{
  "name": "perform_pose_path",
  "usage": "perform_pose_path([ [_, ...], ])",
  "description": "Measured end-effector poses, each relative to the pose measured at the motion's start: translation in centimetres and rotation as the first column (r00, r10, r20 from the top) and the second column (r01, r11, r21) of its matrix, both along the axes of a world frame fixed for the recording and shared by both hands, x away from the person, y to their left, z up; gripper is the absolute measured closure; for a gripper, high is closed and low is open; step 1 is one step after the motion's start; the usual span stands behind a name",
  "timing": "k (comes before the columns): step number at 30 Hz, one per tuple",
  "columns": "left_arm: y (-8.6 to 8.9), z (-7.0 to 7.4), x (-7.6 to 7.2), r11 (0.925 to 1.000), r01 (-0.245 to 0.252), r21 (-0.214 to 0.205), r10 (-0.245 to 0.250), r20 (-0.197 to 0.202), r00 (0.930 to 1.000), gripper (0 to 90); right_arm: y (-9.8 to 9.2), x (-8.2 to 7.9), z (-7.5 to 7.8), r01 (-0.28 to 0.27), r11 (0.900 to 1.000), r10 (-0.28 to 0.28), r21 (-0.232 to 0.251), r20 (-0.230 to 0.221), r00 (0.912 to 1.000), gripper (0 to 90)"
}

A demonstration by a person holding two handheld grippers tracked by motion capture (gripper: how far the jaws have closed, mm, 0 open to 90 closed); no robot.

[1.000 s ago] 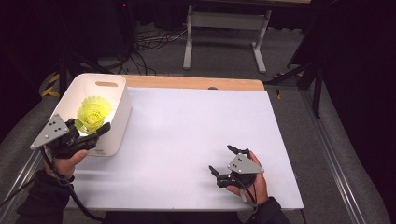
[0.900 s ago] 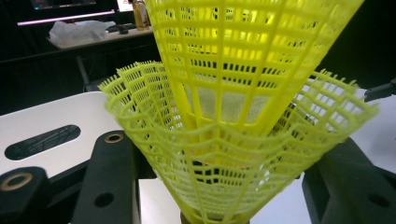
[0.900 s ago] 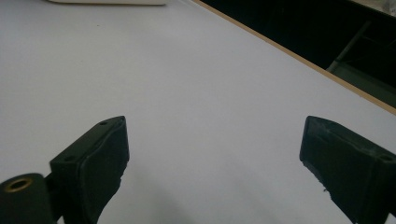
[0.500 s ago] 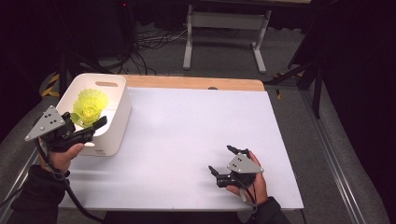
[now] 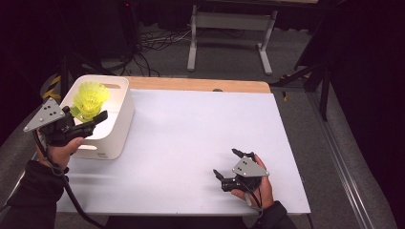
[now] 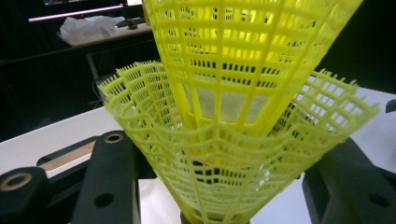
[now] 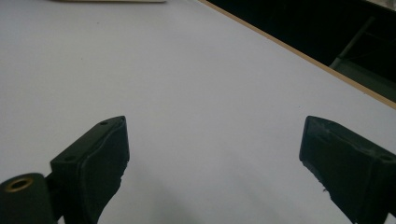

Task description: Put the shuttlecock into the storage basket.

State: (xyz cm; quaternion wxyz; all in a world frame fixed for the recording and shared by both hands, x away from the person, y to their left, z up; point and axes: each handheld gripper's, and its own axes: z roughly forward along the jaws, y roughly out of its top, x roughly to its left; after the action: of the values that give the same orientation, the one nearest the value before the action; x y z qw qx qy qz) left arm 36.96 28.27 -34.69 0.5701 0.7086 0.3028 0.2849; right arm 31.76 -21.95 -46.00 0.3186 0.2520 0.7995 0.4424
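Firmly between left fingers point(image 6: 112, 182): yellow shuttlecocks point(image 6: 243, 140).

Yellow mesh shuttlecocks point(image 5: 90, 99), white bin point(image 5: 117, 125), white table point(image 5: 200, 143).

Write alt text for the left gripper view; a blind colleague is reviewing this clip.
Close up, two yellow mesh shuttlecocks, one nested inside the other, sit between the two black jaws of the left tool, which is shut on the outer skirt. Behind them lie the white table and a dark room.
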Motion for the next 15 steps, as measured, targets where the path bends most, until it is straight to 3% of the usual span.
perform_pose_path([
  [15, 0.3, 0.9, 2.5, 0.9987, -0.031, 0.041, 0.032, -0.028, 0.9991, 47.6, -0.1, 0.2, -0.2, -0.001, 1.0, 0.001, 0.0, -0.01, 1.0, 9.2],
])
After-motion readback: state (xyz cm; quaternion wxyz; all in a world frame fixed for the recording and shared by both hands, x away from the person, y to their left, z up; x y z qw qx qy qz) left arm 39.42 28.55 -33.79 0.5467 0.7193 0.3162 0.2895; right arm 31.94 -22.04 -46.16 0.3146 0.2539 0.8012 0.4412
